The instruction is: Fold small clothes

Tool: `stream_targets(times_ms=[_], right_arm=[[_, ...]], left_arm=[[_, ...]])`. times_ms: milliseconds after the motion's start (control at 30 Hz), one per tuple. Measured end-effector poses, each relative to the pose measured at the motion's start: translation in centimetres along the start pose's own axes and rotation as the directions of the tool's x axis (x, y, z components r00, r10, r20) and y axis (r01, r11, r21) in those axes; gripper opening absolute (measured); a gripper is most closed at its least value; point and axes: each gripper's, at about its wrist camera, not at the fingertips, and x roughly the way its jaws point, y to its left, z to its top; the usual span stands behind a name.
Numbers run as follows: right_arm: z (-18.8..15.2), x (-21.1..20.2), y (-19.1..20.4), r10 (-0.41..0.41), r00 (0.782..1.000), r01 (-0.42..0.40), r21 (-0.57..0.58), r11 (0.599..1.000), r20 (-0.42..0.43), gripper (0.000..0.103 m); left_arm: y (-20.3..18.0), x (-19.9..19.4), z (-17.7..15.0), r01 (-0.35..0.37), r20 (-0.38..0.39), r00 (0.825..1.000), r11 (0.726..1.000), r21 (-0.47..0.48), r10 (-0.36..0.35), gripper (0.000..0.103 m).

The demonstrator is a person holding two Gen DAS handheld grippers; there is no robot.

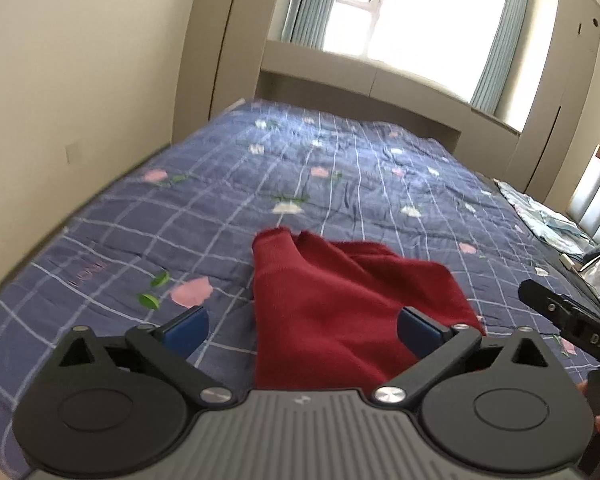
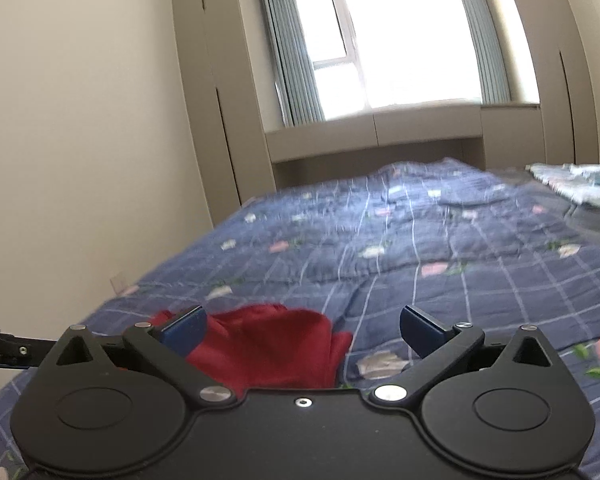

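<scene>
On the blue checked quilt the red garment lies bunched and part-folded, left gripper and right gripper both wide and empty, so tidying folds likely remain.

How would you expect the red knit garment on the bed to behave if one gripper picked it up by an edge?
The red garment lies in soft folds on the quilt, so it would probably hang limp rather than hold its shape. Its knit looks thin, so it is likely light. Pushed, it would probably bunch up rather than slide flat.
</scene>
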Motion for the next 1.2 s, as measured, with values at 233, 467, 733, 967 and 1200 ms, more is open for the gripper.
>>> stream_targets(times_ms=[233, 467, 733, 967, 1200], right_arm=[[-0.6, -6.0, 0.7, 0.035, 0.999, -0.034, -0.031, 0.999, 0.036, 0.102], [-2.1, -11.7, 1.4, 0.044, 0.997, -0.038, -0.086, 0.996, 0.07, 0.102], [-4.9, -16.7, 2.2, 0.031, 0.995, -0.021, -0.103, 0.994, 0.093, 0.102], [-7.3, -19.2, 3.0, 0.027, 0.996, -0.019, -0.091, 0.996, 0.08, 0.102], [-9.3, -21.0, 3.2, -0.005, 0.996, 0.014, -0.111, 0.994, 0.084, 0.102]], left_arm=[[-2.2, -4.8, -3.1, -0.008, 0.039, 0.999, 0.999, 0.05, 0.006, 0.102], [-3.1, -8.5, -6.4, -0.021, 0.07, 0.997, 0.998, 0.063, 0.017, 0.102], [-3.4, -11.6, -10.1, -0.071, 0.112, 0.992, 0.993, 0.093, 0.06, 0.103], [-3.7, -12.9, -13.3, -0.095, 0.109, 0.991, 0.989, 0.111, 0.083, 0.103], [-3.6, -14.4, -15.5, -0.097, 0.128, 0.988, 0.988, 0.117, 0.082, 0.103]])
